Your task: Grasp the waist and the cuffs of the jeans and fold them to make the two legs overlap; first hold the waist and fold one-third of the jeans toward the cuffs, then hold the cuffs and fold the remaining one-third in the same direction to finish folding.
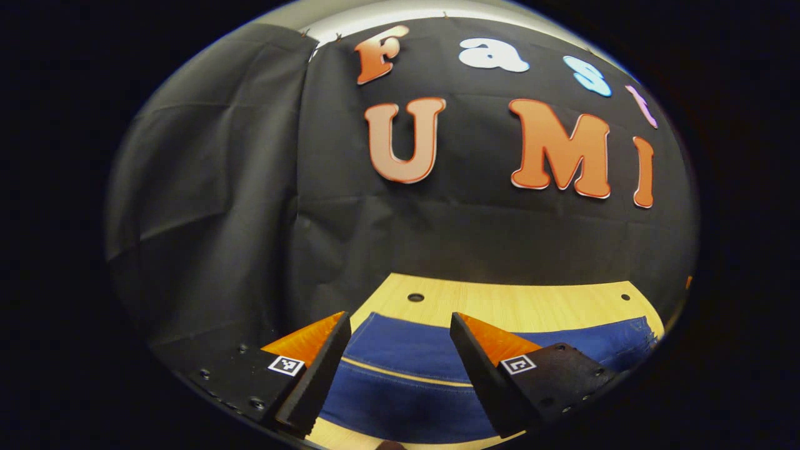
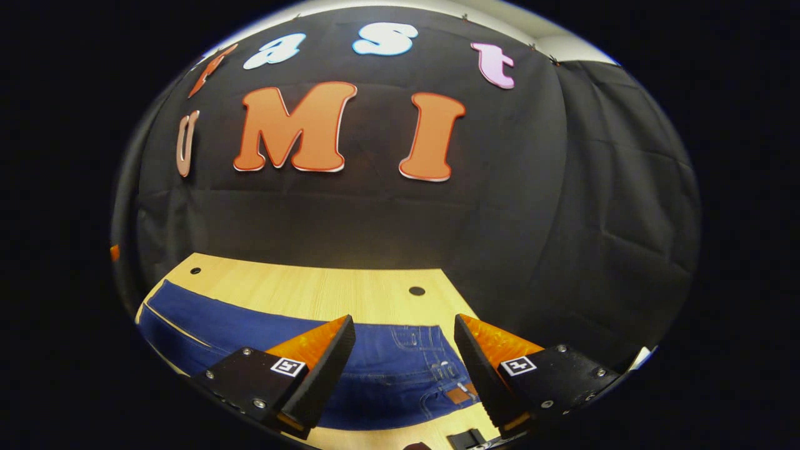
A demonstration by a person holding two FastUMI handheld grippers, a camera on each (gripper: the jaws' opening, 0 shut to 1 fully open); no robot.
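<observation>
Blue jeans [image 1: 412, 381] lie flat across the light wooden table [image 1: 519, 306]. In the left gripper view a pale seam runs along the leg, and the frayed cuff end [image 1: 640, 340] reaches toward the right. My left gripper [image 1: 400, 369] hangs open above the leg, nothing between its fingers. In the right gripper view the jeans [image 2: 387, 369] show the waist end with belt loops and a brown patch [image 2: 460, 395]. My right gripper [image 2: 405, 372] stands open over the waist, fingers apart and empty.
The table top has small round holes [image 1: 415, 297] near its far edge. The black cloth wall [image 2: 375, 219] hangs close behind the table. A small dark object [image 2: 467, 439] sits at the near table edge in the right gripper view.
</observation>
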